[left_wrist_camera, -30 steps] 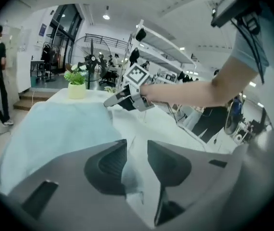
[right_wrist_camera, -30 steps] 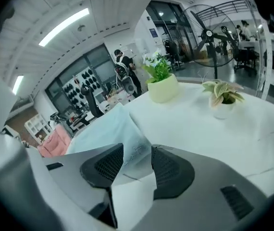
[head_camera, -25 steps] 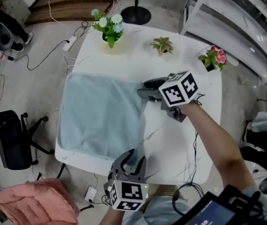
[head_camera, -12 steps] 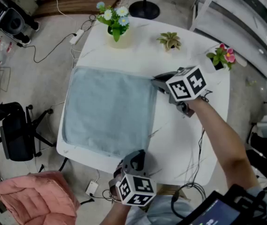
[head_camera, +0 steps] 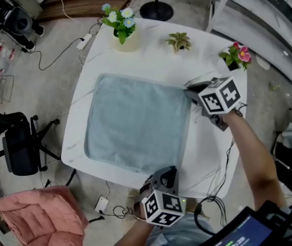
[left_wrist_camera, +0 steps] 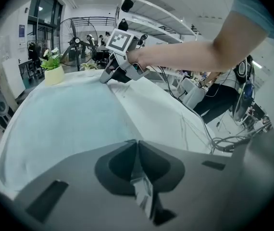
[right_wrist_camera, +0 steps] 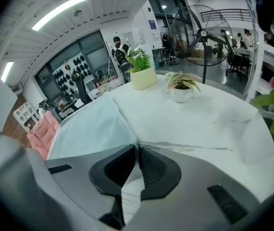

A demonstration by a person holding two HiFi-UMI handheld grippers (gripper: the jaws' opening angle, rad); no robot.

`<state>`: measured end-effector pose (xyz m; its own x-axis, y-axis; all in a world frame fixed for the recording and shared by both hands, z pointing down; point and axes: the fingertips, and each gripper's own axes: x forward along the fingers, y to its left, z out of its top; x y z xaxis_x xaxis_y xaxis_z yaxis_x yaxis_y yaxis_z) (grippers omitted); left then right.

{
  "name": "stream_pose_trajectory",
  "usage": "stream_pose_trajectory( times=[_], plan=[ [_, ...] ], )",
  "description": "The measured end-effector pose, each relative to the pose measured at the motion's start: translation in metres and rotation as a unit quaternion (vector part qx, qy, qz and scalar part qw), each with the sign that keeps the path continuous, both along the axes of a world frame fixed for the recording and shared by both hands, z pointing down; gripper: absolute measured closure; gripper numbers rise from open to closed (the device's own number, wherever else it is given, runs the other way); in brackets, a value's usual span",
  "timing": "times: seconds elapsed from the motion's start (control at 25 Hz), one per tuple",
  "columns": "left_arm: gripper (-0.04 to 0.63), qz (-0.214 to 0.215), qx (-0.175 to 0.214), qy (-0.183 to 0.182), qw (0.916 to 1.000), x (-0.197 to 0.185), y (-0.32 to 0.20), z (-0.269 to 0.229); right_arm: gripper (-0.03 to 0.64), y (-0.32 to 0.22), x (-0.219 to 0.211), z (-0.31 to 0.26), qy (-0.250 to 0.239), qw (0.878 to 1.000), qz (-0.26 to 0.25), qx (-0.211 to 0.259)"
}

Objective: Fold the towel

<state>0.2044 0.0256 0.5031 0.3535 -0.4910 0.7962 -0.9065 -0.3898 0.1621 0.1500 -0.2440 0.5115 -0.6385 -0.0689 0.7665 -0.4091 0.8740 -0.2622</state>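
The pale blue towel lay spread flat on the white bench, with bare bench showing on all sides of it. The left claw was at the towel's near right corner, its jaws pressed together on the cloth's edge. The right claw was at the far right corner. Its jaws had just been closing and stood almost together, with the towel's corner pinched between them. Both corners lay low against the bench. Along the far edge, clear of the towel, stood a white-flowered plant, a green plant and a pink-flowered plant. A pink cushion lay on the floor.
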Motion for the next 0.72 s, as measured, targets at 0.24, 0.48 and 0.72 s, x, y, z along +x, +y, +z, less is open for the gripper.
stream_pose_trajectory(
  times=[0.24,0.48,0.72],
  plan=[
    [0.577,0.035,0.009,0.01,0.9993,0.036,0.005,-0.005,0.572,0.003,0.048,-0.001,0.016,1.0,0.022,0.002],
    [0.577,0.05,0.013,0.014,0.9986,0.052,0.008,-0.007,0.572,0.003,0.072,0.002,0.03,0.999,0.033,0.011],
    [0.474,0.073,-0.012,0.028,0.9969,0.065,0.015,-0.002,0.506,0.007,0.074,0.011,0.028,0.999,0.029,0.02]
  ],
)
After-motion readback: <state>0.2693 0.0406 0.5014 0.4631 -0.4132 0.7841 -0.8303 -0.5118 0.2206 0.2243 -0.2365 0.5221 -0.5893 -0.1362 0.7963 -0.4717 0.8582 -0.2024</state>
